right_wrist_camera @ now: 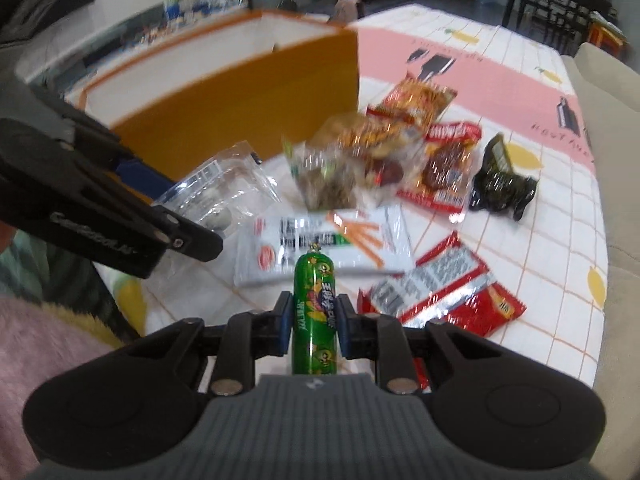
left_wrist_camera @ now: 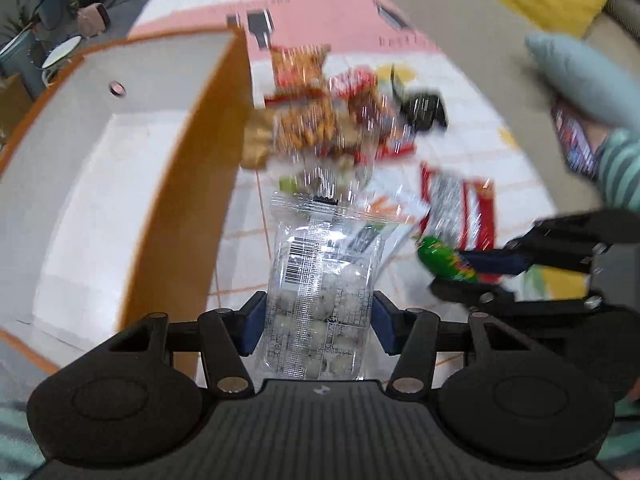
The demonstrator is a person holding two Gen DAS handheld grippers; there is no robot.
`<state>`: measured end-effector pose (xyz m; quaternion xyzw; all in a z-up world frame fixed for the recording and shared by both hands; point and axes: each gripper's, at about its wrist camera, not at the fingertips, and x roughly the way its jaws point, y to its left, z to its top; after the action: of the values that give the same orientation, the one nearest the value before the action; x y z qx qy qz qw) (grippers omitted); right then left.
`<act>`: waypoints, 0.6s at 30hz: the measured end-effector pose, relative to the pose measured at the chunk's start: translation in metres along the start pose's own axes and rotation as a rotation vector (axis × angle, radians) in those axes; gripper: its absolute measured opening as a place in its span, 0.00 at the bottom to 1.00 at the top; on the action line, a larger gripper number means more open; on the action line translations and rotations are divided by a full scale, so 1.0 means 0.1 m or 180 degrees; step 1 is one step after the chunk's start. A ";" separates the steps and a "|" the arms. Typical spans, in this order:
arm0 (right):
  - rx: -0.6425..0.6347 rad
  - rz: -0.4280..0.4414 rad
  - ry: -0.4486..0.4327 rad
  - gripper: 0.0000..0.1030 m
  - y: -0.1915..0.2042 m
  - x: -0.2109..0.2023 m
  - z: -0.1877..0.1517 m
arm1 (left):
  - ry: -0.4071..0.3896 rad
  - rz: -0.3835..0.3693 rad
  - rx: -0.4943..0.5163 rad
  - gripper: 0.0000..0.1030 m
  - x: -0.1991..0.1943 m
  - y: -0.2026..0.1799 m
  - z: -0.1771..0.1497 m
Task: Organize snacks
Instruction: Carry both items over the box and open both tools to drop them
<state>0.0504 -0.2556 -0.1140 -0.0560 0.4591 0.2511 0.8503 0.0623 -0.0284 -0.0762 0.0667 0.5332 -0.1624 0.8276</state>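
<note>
My left gripper (left_wrist_camera: 319,320) is shut on a clear bag of white balls (left_wrist_camera: 316,268), its blue pads pressing both sides, and the bag hangs above the table. In the right wrist view that bag (right_wrist_camera: 218,188) shows beside the left gripper's fingers (right_wrist_camera: 188,242). My right gripper (right_wrist_camera: 313,322) is shut on a green sausage stick (right_wrist_camera: 314,296), which points forward over the snacks. The left wrist view shows the right gripper (left_wrist_camera: 456,276) with the green stick (left_wrist_camera: 442,258) at the right. An orange box (left_wrist_camera: 188,184) with a white inside stands open to the left.
On the checked tablecloth (right_wrist_camera: 520,240) lie a white pack (right_wrist_camera: 320,248), red packets (right_wrist_camera: 448,292), a dark green pack (right_wrist_camera: 500,184) and a heap of clear and red snack bags (right_wrist_camera: 372,152). A sofa (right_wrist_camera: 616,160) borders the table on the right. A striped sleeve (left_wrist_camera: 620,168) shows.
</note>
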 end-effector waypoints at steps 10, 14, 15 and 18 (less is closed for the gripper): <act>0.0135 0.0292 -0.0516 0.19 0.26 -0.41 0.56 | -0.0400 0.0274 -0.0091 0.61 -0.87 0.41 0.35; 0.0056 0.0501 -0.0639 0.19 0.47 -0.46 0.92 | -0.0397 0.0491 -0.0057 0.61 -0.99 0.69 0.54; 0.0008 0.0539 -0.0672 0.19 0.54 -0.46 1.02 | -0.0379 0.0533 -0.0041 0.61 -0.98 0.76 0.59; -0.0205 0.0611 -0.0733 0.19 0.75 -0.42 1.30 | -0.0199 0.0666 -0.0066 0.61 -0.83 1.00 0.73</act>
<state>0.0934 -0.1638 0.0041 -0.0100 0.3535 0.3507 0.8672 0.1278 0.0617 0.0233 0.1083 0.4989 -0.0715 0.8569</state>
